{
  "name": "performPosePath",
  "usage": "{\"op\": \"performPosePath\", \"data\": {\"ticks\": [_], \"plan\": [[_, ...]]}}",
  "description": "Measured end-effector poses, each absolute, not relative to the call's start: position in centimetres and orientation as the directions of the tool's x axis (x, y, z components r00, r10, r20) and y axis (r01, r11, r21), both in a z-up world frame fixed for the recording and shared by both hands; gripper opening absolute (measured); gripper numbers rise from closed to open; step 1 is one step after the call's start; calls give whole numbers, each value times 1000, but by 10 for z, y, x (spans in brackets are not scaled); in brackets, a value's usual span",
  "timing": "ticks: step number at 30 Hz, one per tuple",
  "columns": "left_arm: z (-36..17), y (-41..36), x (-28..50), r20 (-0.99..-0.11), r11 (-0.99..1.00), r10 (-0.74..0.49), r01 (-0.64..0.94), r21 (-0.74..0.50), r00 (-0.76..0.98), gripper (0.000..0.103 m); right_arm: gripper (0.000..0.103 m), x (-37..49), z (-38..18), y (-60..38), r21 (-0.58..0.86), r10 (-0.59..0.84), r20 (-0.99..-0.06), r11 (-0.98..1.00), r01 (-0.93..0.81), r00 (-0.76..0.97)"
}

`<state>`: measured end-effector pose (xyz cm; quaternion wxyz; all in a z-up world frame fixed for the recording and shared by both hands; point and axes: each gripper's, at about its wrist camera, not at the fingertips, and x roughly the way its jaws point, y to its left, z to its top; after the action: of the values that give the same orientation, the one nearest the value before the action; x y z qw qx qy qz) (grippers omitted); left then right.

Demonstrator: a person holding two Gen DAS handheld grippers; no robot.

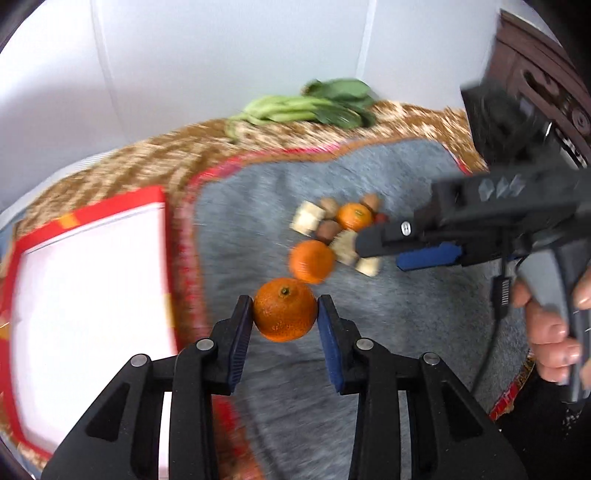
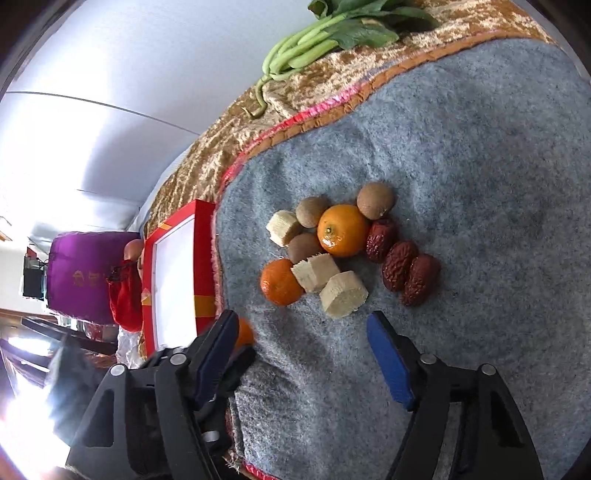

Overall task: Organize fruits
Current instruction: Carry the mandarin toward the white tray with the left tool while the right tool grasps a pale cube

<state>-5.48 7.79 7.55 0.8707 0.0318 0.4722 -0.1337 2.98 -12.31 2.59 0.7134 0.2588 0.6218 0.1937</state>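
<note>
A: Where does the working surface end?

B: A grey felt mat [image 2: 461,155] covers the desk. Its wavy red-trimmed edge runs along the far side, and beyond it lies a strip of gold patterned cloth [image 2: 207,166] up to a white wall. Leafy greens [image 2: 332,33] lie on that cloth, well apart from the fruit. The mat's right half is bare.

A: Any containers?

B: One: a red-rimmed box [image 1: 92,218] with a white inside, just beside the mat's left edge. What shows of its inside holds nothing; the left wrist view is blurred.

A: And the fruit?

B: The pile sits mid-mat: two oranges, one at the middle [image 2: 342,230] and one on the pile's left edge [image 2: 281,282], brown round fruits [image 2: 376,200], pale cut chunks [image 2: 343,298], and three red dates [image 2: 400,266] on the right.

A: The claws?

B: The left claw [image 1: 285,308] is clenched on a third orange [image 1: 284,309], pads pressing both its sides, between the pile and the box. The right claw [image 2: 301,336] stands released, with nothing between its fingers, pointing down at the near side of the pile, the nearest pale chunk just ahead. A hand [image 1: 554,332] grips its handle.
</note>
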Motion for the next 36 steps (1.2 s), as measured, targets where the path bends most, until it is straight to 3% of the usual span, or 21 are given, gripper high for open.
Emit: {"op": "performPosePath", "data": {"ticks": [12, 20, 33, 36], "plan": [[97, 115, -56, -802, 978, -187, 187, -96, 567, 34, 61, 43, 10, -103, 497, 492, -856, 868, -11, 159], [95, 112, -54, -806, 977, -193, 190, -101, 559, 34, 30, 32, 14, -96, 415, 421, -894, 907, -72, 152], [90, 124, -53, -818, 979, -190, 169, -116, 543, 34, 34, 38, 9, -101, 439, 441, -881, 897, -48, 174], [91, 127, -55, -816, 979, -190, 165, -118, 547, 34, 31, 39, 9, -99, 425, 426, -885, 904, -49, 186]]}}
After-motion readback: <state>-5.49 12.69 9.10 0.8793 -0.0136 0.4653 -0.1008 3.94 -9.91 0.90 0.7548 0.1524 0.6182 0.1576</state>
